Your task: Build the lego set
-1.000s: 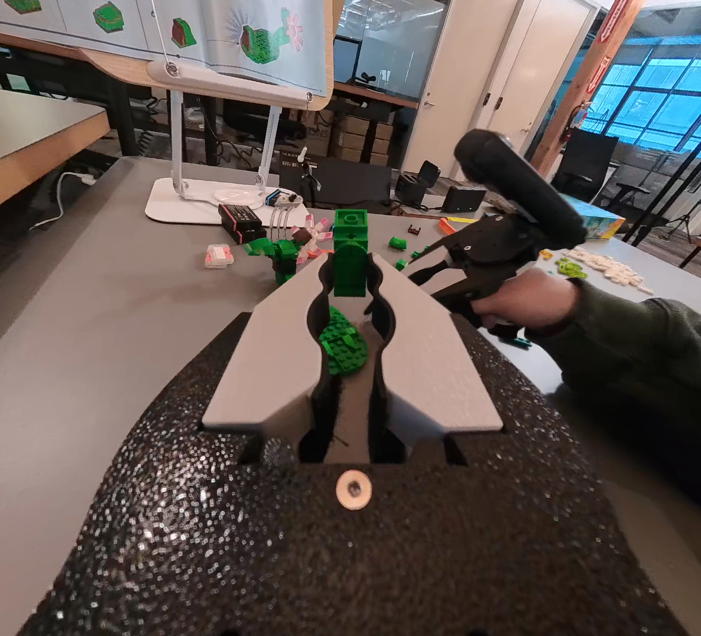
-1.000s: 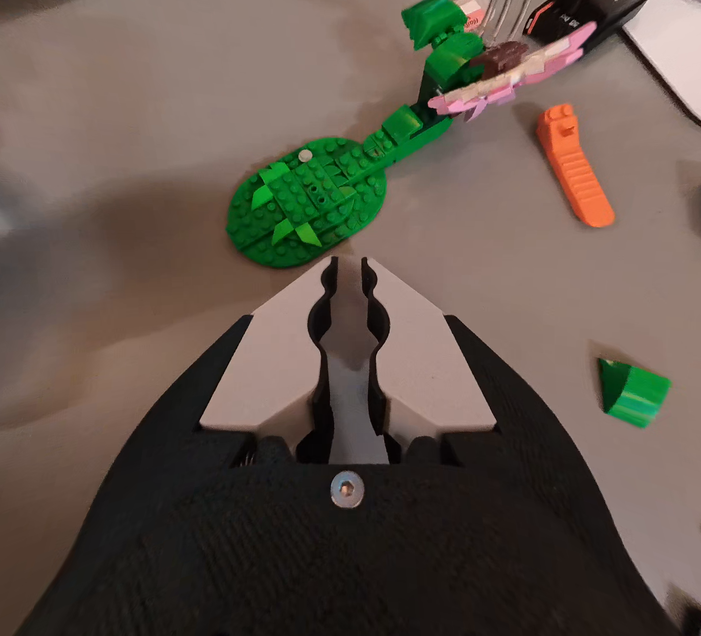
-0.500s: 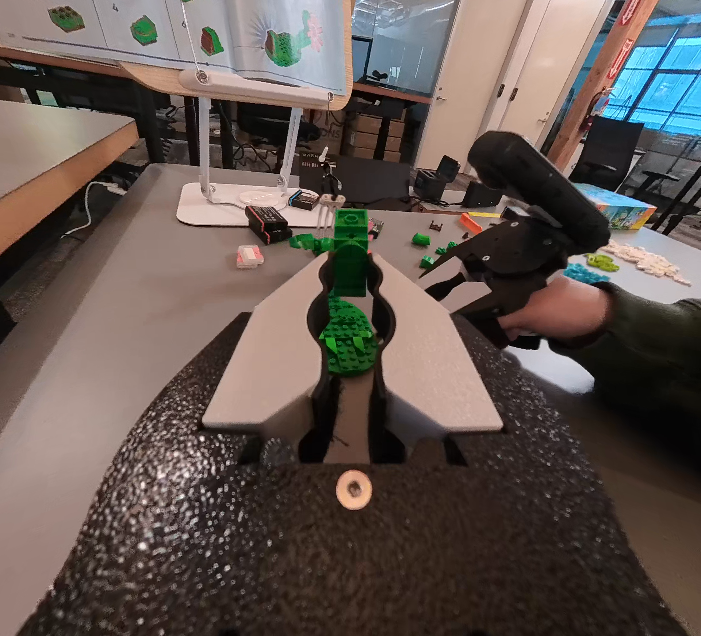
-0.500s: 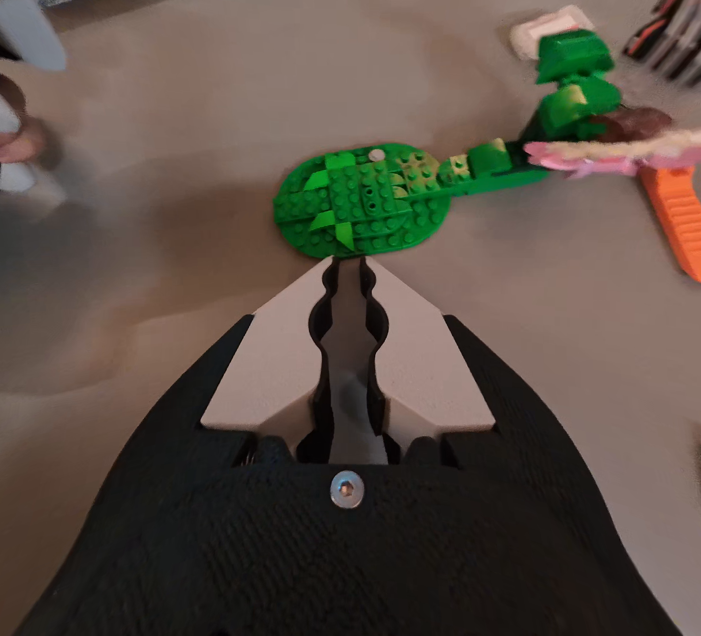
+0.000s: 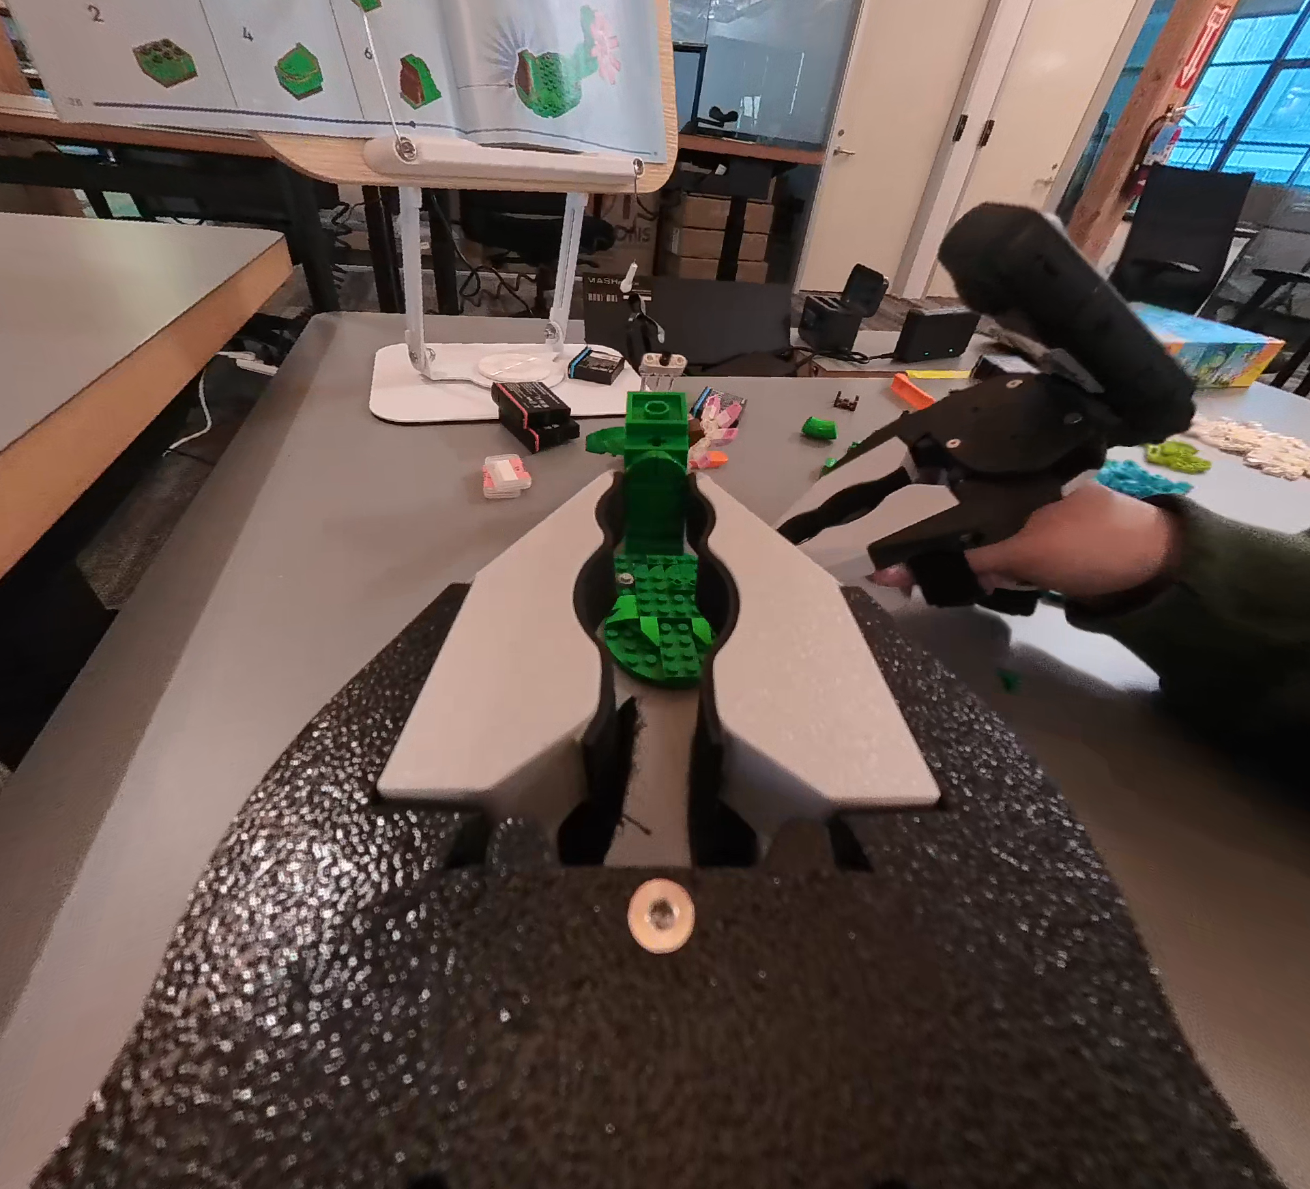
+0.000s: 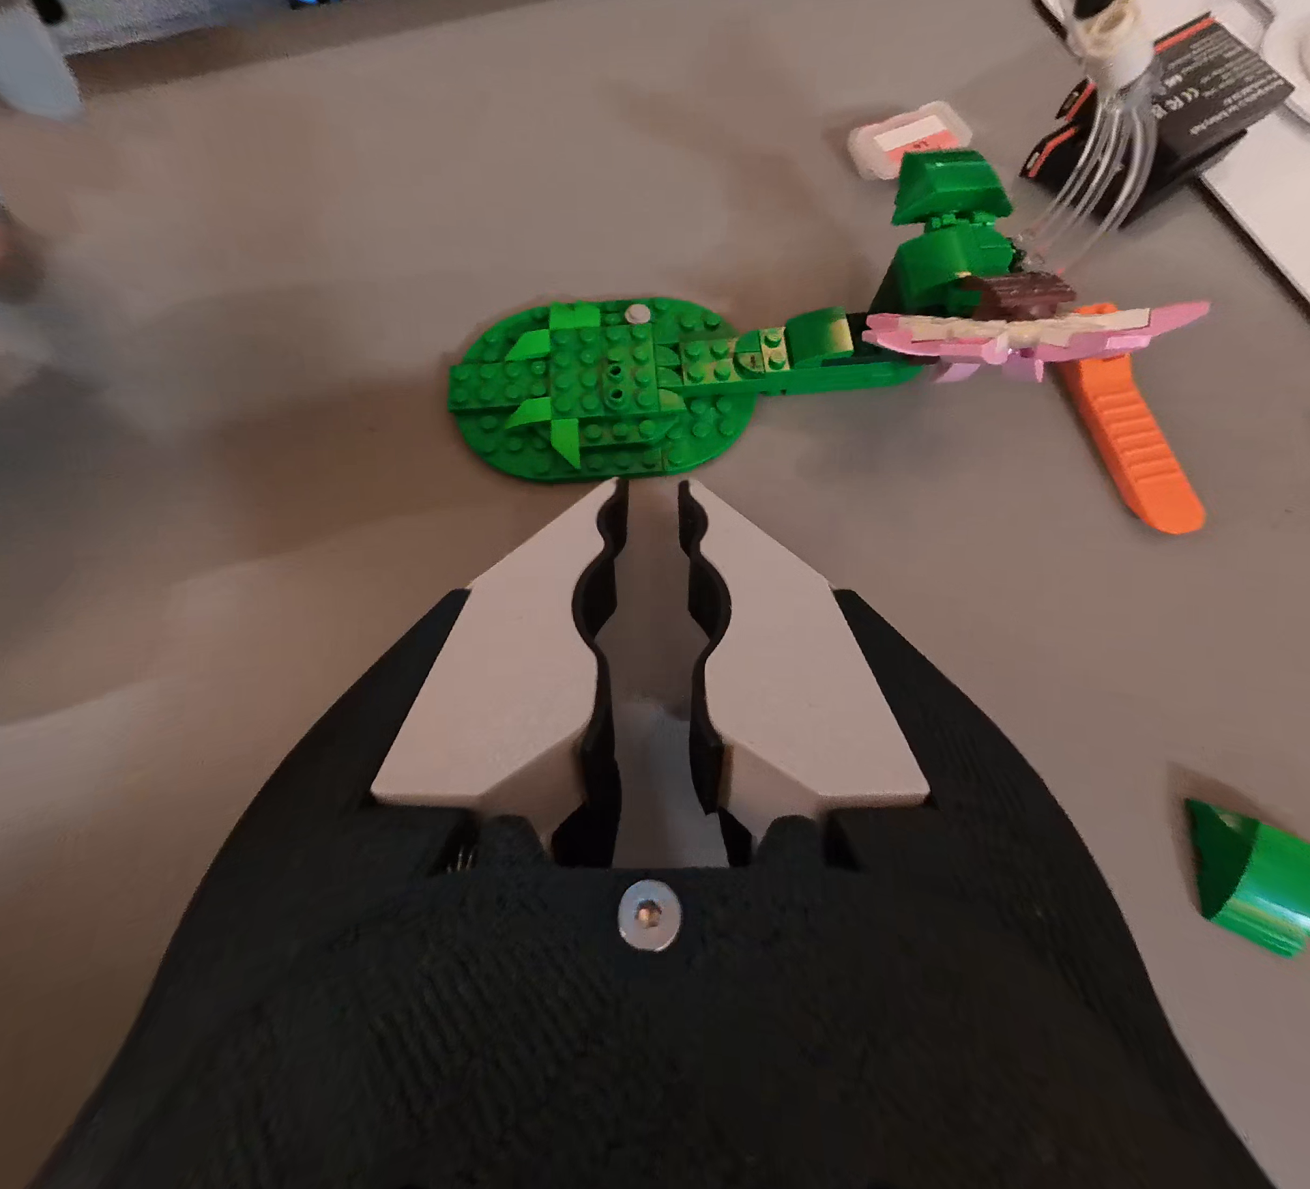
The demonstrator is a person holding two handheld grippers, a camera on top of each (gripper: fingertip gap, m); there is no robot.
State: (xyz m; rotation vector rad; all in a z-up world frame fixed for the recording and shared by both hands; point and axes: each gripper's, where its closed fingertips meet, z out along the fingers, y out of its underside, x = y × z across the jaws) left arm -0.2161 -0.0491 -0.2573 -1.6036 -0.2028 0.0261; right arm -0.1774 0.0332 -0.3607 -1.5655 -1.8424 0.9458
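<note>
Your left gripper (image 5: 656, 488) pinches a green brick piece (image 5: 656, 481) | your right gripper (image 6: 648, 492), slightly spread, empty, just before green oval plate (image 6: 599, 389) on table (image 6: 354, 197) | black printed box (image 6: 1169, 112) behind.

Left tongs (image 5: 656, 502) grip a green brick column (image 5: 653, 474) between grey fingers (image 5: 524, 644), above an oval green studded plate (image 5: 659, 630) on the grey bench (image 5: 340, 531). Right tongs (image 5: 829, 502), held in a hand (image 5: 1077, 552), hover to the right. An open instruction booklet (image 5: 340, 6) sits on a white stand (image 5: 454, 375) behind.
</note>
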